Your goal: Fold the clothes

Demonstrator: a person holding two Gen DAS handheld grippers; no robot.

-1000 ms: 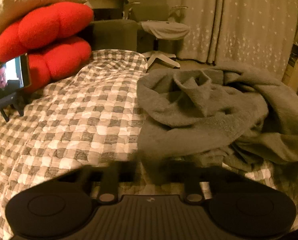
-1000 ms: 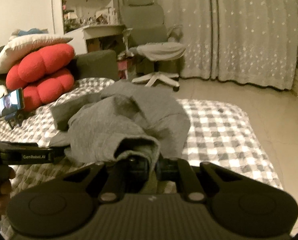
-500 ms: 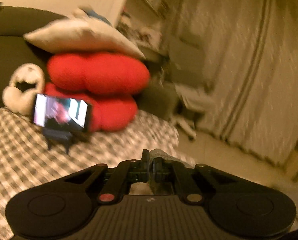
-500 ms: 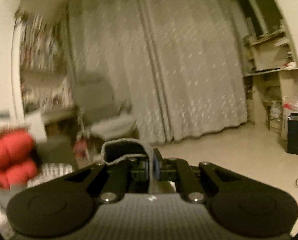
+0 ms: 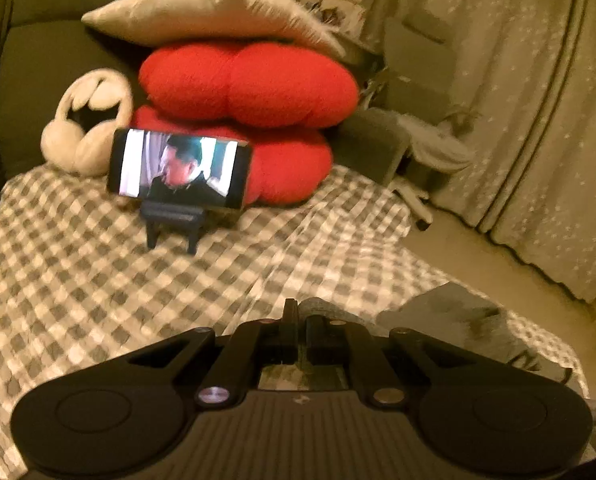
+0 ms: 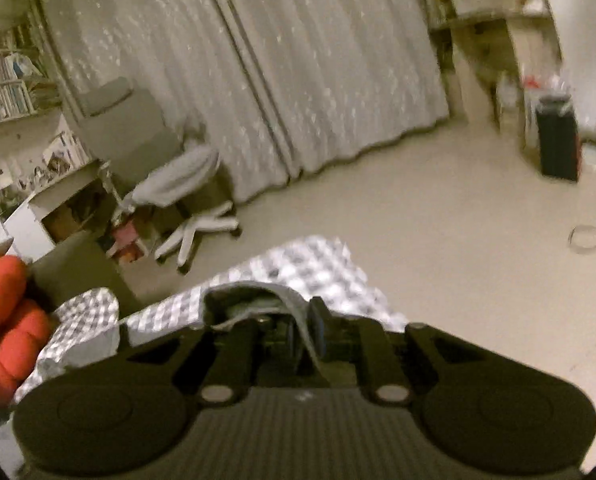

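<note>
A grey garment (image 5: 453, 320) hangs between my two grippers above the checked bedspread (image 5: 98, 280). My left gripper (image 5: 301, 320) is shut on one edge of it; a grey fold shows just past the fingers and the rest trails to the right. My right gripper (image 6: 303, 322) is shut on another edge of the grey garment (image 6: 258, 300), whose hem loops over the fingers. Most of the garment is hidden below both gripper bodies.
A phone on a stand (image 5: 180, 168) plays video on the bed, before red cushions (image 5: 250, 84), a white pillow (image 5: 210, 8) and white earmuffs (image 5: 86, 128). Beyond the bed stand an office chair (image 6: 158, 160), curtains (image 6: 258, 60), shelves (image 6: 2, 76) and a black bin (image 6: 557, 136).
Both grippers lifted the garment off the bed, from a crumpled heap to hanging, and have now tilted down again. The left gripper closed on the cloth.
</note>
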